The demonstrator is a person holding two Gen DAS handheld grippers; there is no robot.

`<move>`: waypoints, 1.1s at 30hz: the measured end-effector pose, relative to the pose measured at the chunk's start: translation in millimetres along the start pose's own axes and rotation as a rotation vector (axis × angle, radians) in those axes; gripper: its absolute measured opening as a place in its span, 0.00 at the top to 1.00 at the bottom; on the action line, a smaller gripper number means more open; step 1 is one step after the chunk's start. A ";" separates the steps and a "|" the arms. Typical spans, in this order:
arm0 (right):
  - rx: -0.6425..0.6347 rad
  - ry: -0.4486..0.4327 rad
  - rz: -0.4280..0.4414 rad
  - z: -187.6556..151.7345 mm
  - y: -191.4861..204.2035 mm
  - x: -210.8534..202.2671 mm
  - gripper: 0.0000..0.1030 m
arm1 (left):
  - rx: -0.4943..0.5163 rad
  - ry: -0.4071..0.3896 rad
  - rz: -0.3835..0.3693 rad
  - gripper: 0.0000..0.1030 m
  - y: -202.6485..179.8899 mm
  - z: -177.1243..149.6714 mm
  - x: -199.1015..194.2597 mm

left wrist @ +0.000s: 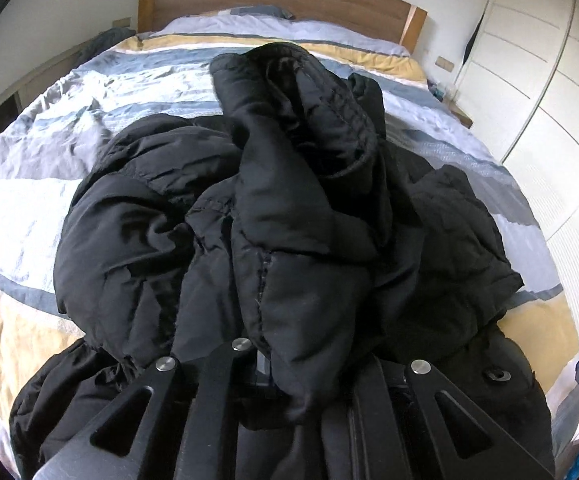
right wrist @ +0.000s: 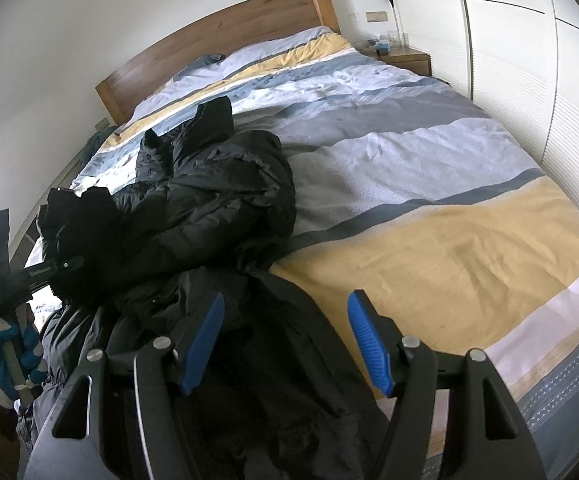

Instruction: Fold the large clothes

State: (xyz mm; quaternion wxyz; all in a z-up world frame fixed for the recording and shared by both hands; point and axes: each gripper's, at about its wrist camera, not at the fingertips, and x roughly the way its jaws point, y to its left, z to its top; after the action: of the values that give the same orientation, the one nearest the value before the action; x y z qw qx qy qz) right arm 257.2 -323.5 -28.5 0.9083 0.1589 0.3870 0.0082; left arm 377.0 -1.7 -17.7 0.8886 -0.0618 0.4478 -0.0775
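A large black padded jacket [left wrist: 249, 208] lies crumpled on the striped bed; it also shows in the right wrist view [right wrist: 217, 200]. My left gripper [left wrist: 289, 384] is shut on a fold of the jacket, and the cloth drapes over its fingers and hides the tips. In the right wrist view the left gripper [right wrist: 61, 264] holds that bunch lifted at the bed's near left. My right gripper [right wrist: 285, 340] is open, its blue pads [right wrist: 205, 344] apart, empty, just above the jacket's near hem at the bed's foot.
The bed's duvet [right wrist: 429, 208] has grey, white, blue and yellow stripes. A wooden headboard [left wrist: 273, 0] stands at the far end. White wardrobes [right wrist: 501, 48] line the right side, with a bedside table [right wrist: 405, 58] next to them. A low shelf [left wrist: 5, 108] runs along the left.
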 end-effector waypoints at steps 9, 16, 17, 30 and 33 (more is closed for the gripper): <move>-0.007 0.008 -0.005 -0.4 2.6 2.0 0.39 | 0.012 0.025 -0.066 0.58 -13.6 -5.1 6.4; -0.038 0.012 -0.013 8.9 16.4 5.6 0.39 | 0.047 0.058 -0.283 0.40 -16.6 -13.9 -14.9; -0.053 0.014 -0.012 11.9 22.2 7.1 0.39 | 0.055 0.056 -0.302 0.39 -16.3 -14.6 -18.6; -0.351 0.001 0.108 55.8 165.3 43.0 0.39 | -0.026 -0.047 -0.070 0.37 100.4 21.5 -48.8; -0.423 0.010 0.153 58.0 204.3 61.5 0.39 | -0.033 -0.048 -0.008 0.37 117.5 29.4 -41.3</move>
State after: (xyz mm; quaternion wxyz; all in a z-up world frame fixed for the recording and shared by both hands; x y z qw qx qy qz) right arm 363.3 -137.5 26.4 0.9162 -0.0061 0.3679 0.1590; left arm 386.0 122.7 11.1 0.8977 -0.0801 0.4273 -0.0719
